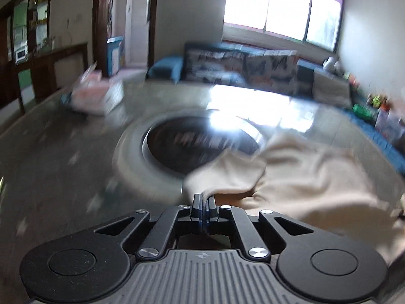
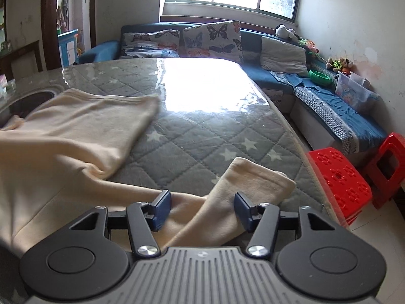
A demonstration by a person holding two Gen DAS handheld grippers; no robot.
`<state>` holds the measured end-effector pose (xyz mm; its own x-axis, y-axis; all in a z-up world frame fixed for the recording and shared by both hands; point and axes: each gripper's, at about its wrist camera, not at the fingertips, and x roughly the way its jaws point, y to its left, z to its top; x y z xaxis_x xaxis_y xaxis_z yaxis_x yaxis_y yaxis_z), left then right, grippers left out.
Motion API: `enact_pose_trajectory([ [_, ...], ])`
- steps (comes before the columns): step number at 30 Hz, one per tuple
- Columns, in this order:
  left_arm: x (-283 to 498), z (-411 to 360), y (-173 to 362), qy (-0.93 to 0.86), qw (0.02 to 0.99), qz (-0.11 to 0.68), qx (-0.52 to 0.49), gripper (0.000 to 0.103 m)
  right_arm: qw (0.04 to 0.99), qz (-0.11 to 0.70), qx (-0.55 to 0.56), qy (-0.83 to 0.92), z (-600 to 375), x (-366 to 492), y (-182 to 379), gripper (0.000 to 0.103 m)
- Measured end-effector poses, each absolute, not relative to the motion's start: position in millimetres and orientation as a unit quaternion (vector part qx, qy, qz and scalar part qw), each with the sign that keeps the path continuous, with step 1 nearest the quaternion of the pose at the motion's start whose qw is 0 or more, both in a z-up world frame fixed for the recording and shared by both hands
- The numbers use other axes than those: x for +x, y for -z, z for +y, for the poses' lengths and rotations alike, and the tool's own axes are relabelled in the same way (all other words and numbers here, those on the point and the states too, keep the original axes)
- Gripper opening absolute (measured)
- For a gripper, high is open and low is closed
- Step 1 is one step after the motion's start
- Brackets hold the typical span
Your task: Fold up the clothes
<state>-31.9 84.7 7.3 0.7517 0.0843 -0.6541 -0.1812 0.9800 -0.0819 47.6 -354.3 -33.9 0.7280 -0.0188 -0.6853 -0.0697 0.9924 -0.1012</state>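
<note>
A cream garment (image 2: 76,131) lies spread on the table, which has a grey quilted star cover (image 2: 192,136). One sleeve (image 2: 243,190) lies toward the table's right edge. My right gripper (image 2: 202,206) is open, with its fingers on either side of that sleeve, just above it. In the blurred left wrist view, my left gripper (image 1: 203,202) is shut on a pinched edge of the cream garment (image 1: 303,172), which trails off to the right.
A round dark recessed disc (image 1: 192,144) sits in the table ahead of the left gripper. A pink-and-white box (image 1: 96,93) lies at the far left. Red plastic stools (image 2: 339,177) stand by the table's right edge. A blue sofa with cushions (image 2: 210,40) runs behind.
</note>
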Motion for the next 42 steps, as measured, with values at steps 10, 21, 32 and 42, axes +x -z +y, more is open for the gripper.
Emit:
enact_pose_trajectory([
  [10,-22.9,82.2,-27.2,-0.031,0.939,0.337,-0.058,0.031,0.929,0.361,-0.075,-0.036,-344.8,52.4,19.8,0.058],
  [21,95.5,28.4,-10.4,0.059,0.938,0.342,0.002,0.039,0.926,0.352,-0.081,-0.107,-304.4,84.8,14.0,0.058],
  [32,155.8,26.2,19.8,0.077,0.92,0.384,0.0,0.043,0.923,0.349,-0.089,-0.138,-285.8,111.8,13.0,0.058],
  [42,137.6,14.4,8.5,0.102,0.936,0.337,0.006,0.003,0.924,0.347,-0.086,-0.138,-287.7,114.8,13.2,0.058],
])
